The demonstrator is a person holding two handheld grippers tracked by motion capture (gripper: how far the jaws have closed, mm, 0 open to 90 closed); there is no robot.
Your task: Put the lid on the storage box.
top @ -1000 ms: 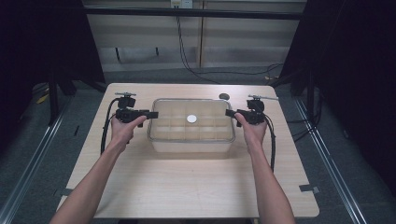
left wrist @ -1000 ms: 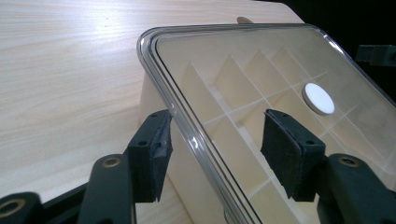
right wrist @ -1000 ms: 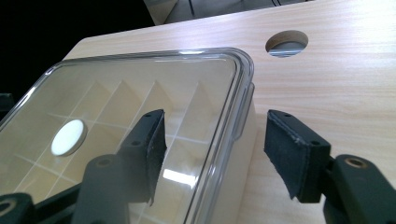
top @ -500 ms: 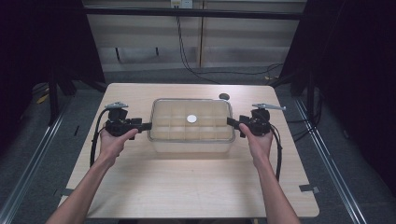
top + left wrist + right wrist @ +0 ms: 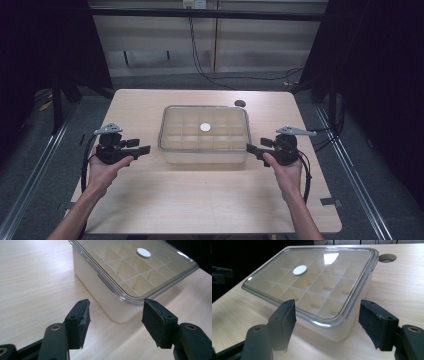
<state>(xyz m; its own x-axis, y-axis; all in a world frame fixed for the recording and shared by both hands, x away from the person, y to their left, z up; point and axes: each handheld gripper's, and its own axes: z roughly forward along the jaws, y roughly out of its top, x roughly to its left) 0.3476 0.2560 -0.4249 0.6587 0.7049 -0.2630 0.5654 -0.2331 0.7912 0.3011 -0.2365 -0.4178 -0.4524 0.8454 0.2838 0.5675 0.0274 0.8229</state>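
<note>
Jaws of each hand-held gripper, left and right, gape wide, empty, beside the lidded box

Lidded, compartmented clear box, white disc on lid, mid-table.

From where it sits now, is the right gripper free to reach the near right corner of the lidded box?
Probably yes: the right gripper has open jaws pointing at the box, bare table between them.
</note>
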